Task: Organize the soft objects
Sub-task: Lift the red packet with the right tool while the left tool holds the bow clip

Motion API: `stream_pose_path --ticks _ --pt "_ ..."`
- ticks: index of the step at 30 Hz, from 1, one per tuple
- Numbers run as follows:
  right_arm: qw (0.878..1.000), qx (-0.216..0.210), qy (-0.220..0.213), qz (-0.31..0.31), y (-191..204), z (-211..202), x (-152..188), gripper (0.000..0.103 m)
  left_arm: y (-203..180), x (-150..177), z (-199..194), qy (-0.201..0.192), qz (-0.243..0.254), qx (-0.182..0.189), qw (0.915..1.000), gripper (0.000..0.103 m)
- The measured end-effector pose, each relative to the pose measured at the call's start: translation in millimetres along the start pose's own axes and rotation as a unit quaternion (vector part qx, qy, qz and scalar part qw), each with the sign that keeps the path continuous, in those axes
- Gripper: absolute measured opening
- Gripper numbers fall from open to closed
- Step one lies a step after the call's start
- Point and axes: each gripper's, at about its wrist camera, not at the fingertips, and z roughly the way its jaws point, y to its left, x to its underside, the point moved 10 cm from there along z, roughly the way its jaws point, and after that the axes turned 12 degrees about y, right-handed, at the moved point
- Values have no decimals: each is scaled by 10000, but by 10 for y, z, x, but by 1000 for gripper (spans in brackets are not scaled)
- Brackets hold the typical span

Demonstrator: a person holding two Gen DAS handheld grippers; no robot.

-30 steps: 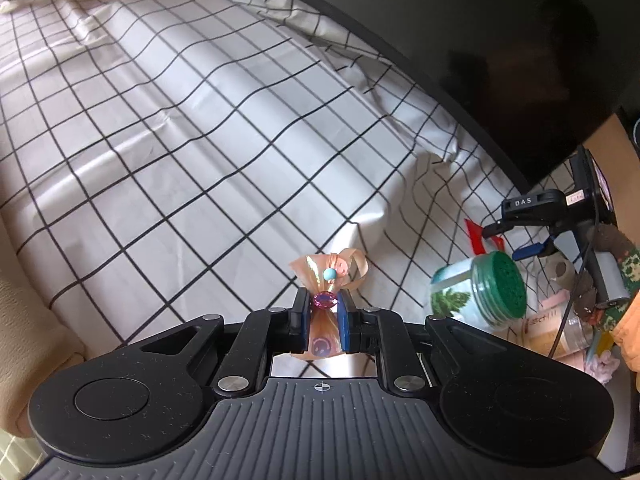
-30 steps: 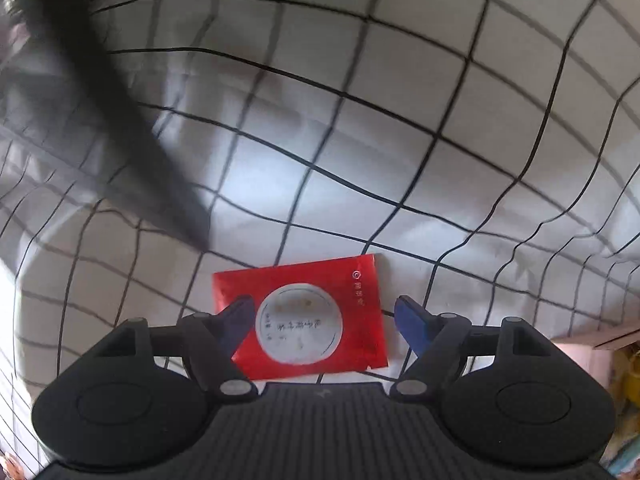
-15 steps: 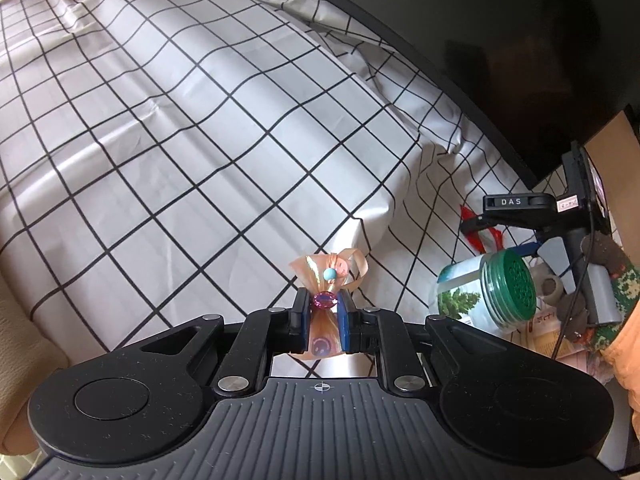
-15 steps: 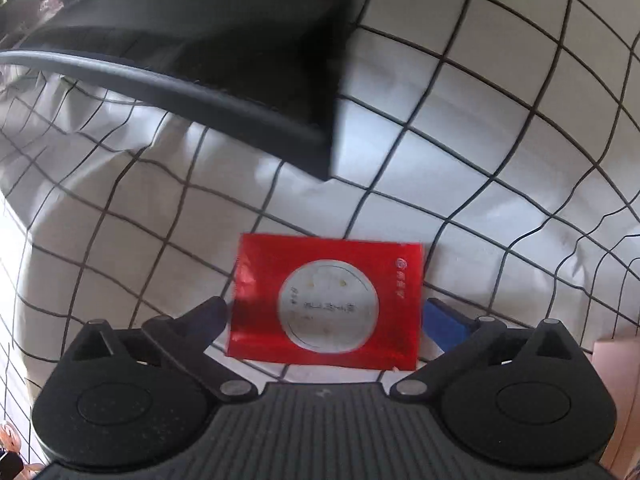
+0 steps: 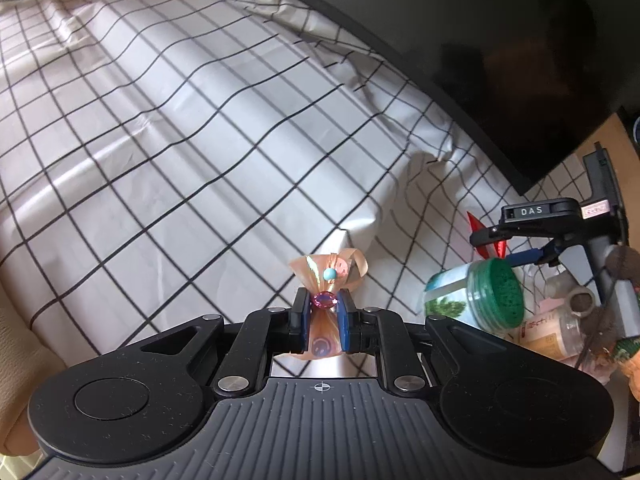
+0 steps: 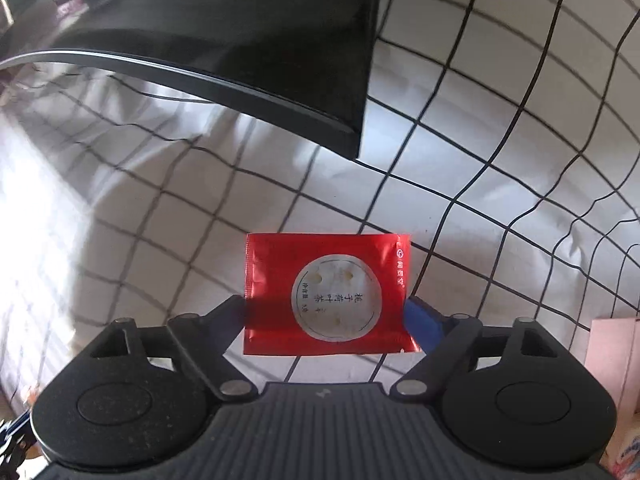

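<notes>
A peach ribbon bow (image 5: 320, 272) with a pink gem and a turquoise bead sticks up between the blue pads of my left gripper (image 5: 324, 312), which is shut on it above the checked cloth (image 5: 160, 128). In the right wrist view a red foil packet (image 6: 280, 264) with a white round label lies between the fingers of my right gripper (image 6: 326, 308). Its jaws are closing, and both pads touch the packet's short edges. The left wrist view also shows the right gripper's black body (image 5: 536, 212) at the right, with red corners of the packet (image 5: 474, 222) beside it.
A large black screen (image 6: 240, 32) stands on the cloth just beyond the packet. A green-lidded jar (image 5: 476, 300) lies on its side among bottles and clutter at the right. A pink box (image 6: 612, 360) is at the right edge, a beige cushion (image 5: 16, 344) at the left.
The right gripper spread wide around the red packet, then narrowed onto its edges while rising and shifting, so more of the black screen shows. The left gripper kept still with the bow.
</notes>
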Motion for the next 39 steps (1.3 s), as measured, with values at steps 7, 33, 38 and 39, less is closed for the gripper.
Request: stream_pose_path --ticks 7,33,38,39 --pt "9998 -162 -42 -119 21 -407 330 32 -214 12 -44 -43 136 -23 9999 16" --pt "9976 426 98 -542 158 586 -262 102 136 84 14 176 -184 -163 9995 16" --pt "9969 309 86 -722 204 449 -169 78 117 103 84 260 -187 -144 9994 16" --pt "9970 272 80 -721 212 418 -149 76 103 104 100 274 -181 -133 9994 16"
